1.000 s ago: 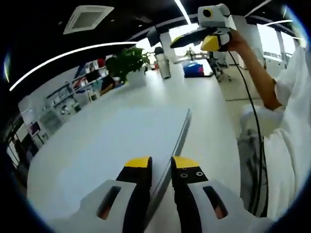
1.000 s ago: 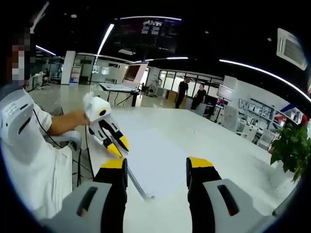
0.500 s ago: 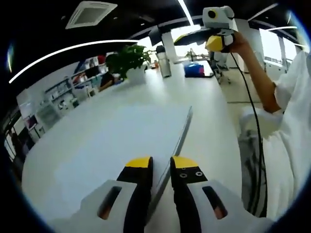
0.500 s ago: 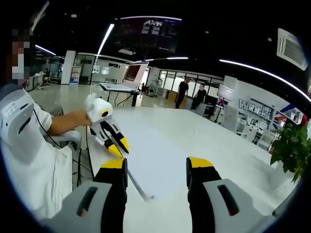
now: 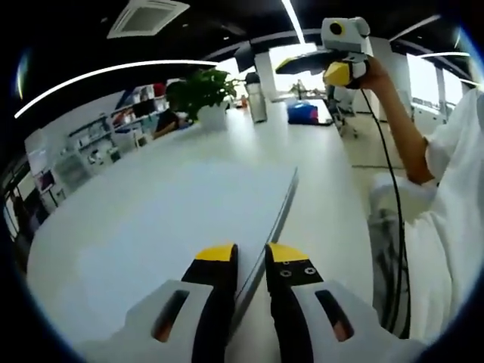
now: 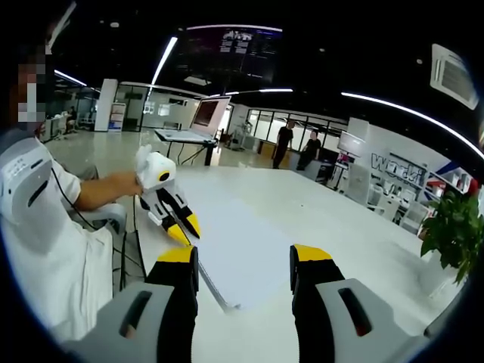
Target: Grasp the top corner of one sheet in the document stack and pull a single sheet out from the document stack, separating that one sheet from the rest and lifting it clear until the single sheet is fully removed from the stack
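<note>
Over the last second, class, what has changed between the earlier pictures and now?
Almost nothing. The left claw stays shut on the sheet's edge, and the sheet keeps its place on the white table. The right claw stays open, holding nothing. Slight shifts in the left view look like camera motion.

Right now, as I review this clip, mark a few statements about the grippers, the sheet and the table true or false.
1. The left gripper is shut on the sheet, its jaws nearly together. True.
2. The right gripper also clamps the sheet. False: its jaws stand wide apart with nothing between them.
3. A potted plant stands at the far end of the white table. True.
4. The sheet lies on a dark wooden desk. False: the table under it is white.
5. In the right gripper view, the left gripper sits at the sheet's edge nearest the person. True.
</note>
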A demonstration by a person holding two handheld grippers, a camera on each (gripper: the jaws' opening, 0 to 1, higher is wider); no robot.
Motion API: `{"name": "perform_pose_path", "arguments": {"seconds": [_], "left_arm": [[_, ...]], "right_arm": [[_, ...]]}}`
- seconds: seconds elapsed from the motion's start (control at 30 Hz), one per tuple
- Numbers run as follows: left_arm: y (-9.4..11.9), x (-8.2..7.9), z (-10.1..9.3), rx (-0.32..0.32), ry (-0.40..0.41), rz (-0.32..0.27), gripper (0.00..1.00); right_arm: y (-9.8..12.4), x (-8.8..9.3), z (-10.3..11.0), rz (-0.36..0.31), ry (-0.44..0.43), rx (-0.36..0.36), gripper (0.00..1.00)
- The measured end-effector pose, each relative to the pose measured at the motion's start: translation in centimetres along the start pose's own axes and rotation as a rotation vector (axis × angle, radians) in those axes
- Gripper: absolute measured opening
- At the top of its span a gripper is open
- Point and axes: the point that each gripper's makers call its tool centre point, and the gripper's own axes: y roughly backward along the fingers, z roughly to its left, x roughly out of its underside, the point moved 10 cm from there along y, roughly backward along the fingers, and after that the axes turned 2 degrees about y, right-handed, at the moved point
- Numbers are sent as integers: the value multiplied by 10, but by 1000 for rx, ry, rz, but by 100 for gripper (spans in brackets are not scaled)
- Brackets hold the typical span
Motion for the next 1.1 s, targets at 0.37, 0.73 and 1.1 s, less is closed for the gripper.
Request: {"name": "perform_pose_path", "arguments": {"seconds": [0.37, 0.73, 1.1], "left_arm": [[2, 7, 8, 84, 202, -71, 12], [6, 6, 8, 103, 245, -96, 3], [3, -5, -9, -19, -150, 7, 3]], "right_arm": [[1, 1, 0, 2, -1, 0, 48], [0, 2, -1, 9, -6, 5, 48], [-1, 2, -2, 13, -4, 2, 48]]}}
